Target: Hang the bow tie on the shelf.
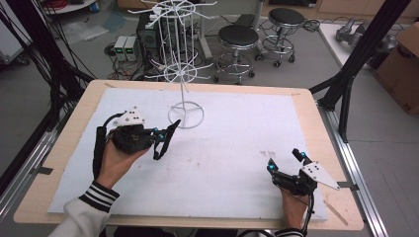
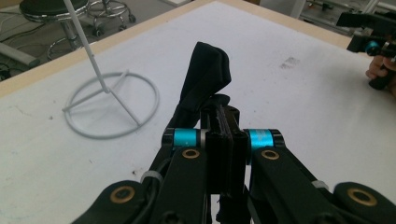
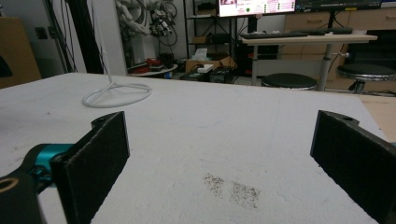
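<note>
My left gripper [image 1: 159, 136] hangs over the left part of the white board, shut on a black fabric band [image 1: 167, 139]. In the left gripper view the jaws [image 2: 227, 122] are pressed together and the black band [image 2: 205, 70] stands up folded above them. A white wire display rack [image 1: 183, 74] with hook arms stands just beyond, on its ring base [image 1: 186, 115]; the same base [image 2: 111, 105] lies to the left of the band. My right gripper [image 1: 282, 157] rests near the board's front right, open, with nothing between its pads [image 3: 95, 158].
A white board [image 1: 222, 148] covers the wooden table [image 1: 316, 128]. A faint grey smudge [image 3: 231, 187] marks it in front of the right gripper. Black stools [image 1: 238, 39] and cables stand on the floor beyond the far edge, and black frame posts [image 1: 363, 44] rise at the right.
</note>
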### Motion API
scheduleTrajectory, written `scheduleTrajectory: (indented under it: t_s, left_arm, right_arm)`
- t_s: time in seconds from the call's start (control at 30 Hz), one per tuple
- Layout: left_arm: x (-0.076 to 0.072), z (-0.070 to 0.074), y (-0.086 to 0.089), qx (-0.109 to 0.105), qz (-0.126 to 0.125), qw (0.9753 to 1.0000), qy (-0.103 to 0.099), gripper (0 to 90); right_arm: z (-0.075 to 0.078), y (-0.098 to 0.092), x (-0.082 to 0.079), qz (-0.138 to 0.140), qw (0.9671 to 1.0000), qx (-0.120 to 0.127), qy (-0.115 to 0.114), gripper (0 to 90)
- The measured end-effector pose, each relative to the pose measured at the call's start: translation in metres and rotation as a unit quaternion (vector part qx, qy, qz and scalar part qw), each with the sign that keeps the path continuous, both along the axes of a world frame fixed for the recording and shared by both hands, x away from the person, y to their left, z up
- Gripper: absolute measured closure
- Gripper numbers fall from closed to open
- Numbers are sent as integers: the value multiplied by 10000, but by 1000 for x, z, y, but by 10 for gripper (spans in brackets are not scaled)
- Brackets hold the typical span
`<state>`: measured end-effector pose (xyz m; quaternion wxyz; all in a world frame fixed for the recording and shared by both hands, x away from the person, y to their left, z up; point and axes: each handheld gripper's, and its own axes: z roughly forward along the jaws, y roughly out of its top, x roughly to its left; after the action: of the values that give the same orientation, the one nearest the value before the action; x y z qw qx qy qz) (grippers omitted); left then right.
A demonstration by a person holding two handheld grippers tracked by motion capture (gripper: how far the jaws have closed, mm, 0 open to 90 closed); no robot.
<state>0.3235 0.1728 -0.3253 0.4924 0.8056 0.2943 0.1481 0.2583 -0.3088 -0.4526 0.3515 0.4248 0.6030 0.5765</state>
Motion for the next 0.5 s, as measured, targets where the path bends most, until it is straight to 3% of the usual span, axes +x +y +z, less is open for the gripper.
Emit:
scheduleTrajectory:
  t_s: [0.5]
  left_arm:
    - [15,31,-9,39,-16,9996,-269,890]
  right_arm:
    - [0,0,0,-3,10000,-19,-1,35]
